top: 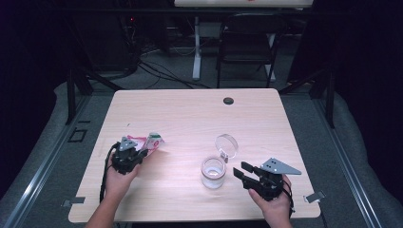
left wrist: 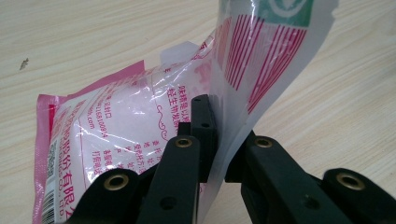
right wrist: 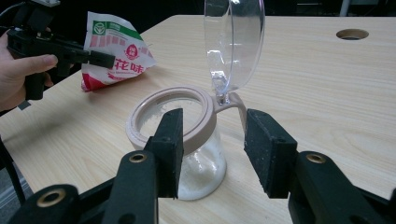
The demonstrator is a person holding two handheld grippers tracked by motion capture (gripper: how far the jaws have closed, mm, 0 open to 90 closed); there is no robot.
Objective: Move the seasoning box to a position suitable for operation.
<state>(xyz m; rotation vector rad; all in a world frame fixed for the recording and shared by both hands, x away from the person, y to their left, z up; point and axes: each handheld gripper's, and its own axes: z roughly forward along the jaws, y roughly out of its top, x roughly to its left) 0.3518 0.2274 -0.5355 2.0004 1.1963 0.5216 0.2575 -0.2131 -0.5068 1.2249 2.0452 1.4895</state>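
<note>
- Jaws first: your left gripper (left wrist: 212,140) is clamped on the thin plastic edge of the seasoning packet (left wrist: 140,126), film pinched flat between the pads; your right gripper (right wrist: 212,154) stands open, pads either side of the jar's rim but not pressing on it.
- Left side of the table (top: 190,109), near the left edge: the packet (top: 149,141) rests partly on the wood, one end lifted and curled upward in your grip. It is pink and white with a green mark and Chinese print, and seems to hold white powder or crystals.
- Centre, toward the near edge: the small glass jar (top: 212,172) stands upright with a little white granular fill at the bottom. Its clear hinged lid (top: 226,145) is flipped open and stands up behind the beige collar.
- Right: your right gripper (top: 247,175) hovers just beside the jar, on its right.
- Step in hand, as I judge it: readying the packet for pouring into the jar.
- Next you'd likely close the right jaws on the jar to steady it, then carry the packet over the mouth, watching that the flimsy film doesn't slip or spill early.
</note>
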